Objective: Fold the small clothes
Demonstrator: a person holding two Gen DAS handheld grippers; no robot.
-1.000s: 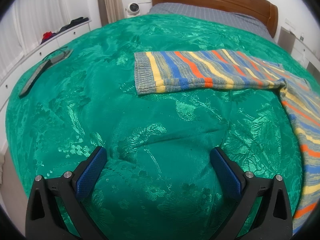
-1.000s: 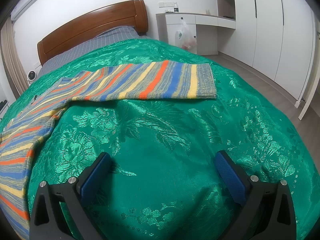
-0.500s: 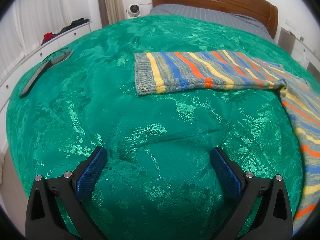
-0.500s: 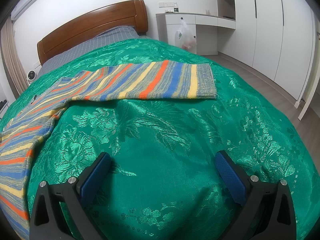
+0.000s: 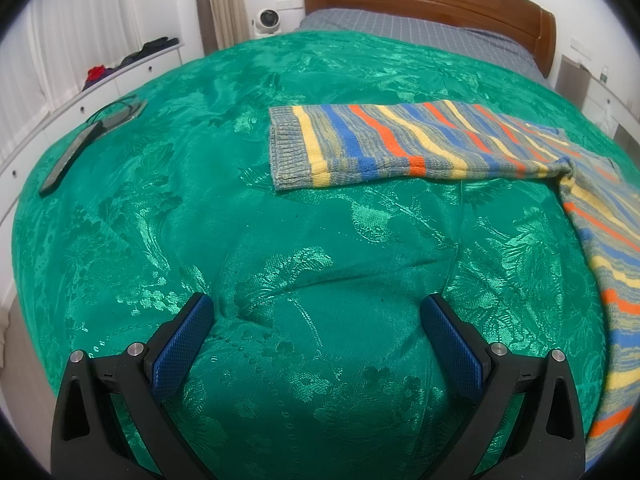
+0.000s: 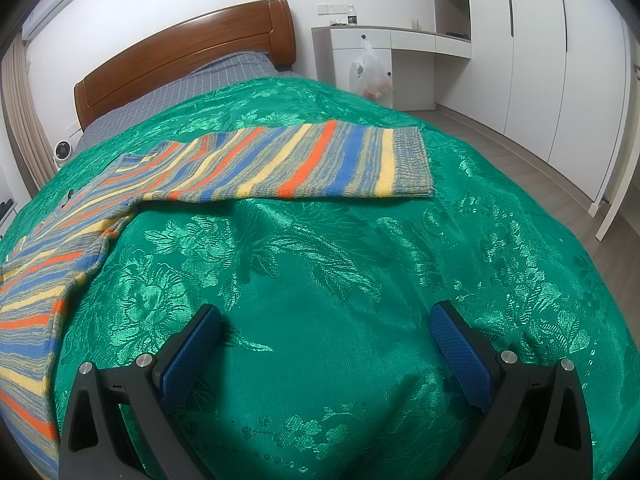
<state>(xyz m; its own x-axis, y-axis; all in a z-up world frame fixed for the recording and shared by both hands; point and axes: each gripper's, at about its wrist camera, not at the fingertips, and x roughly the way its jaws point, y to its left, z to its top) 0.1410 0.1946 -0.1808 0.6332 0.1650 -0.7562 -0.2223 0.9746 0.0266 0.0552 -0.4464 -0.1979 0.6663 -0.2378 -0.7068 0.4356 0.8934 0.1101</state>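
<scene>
Striped knit, the sweater lies flat on the green bedspread, one sleeve stretched out each way, its body running off toward the bed's foot edge. Left tool and right tool both hang wide and empty over the bedspread, well short of the sleeves. No fold looks begun. The risk, I judge: the slick bedspread bunches into a pinch with the cuff, or the loose knit drags askew. A remote sits far from the sweater. No writing is legible.
</scene>
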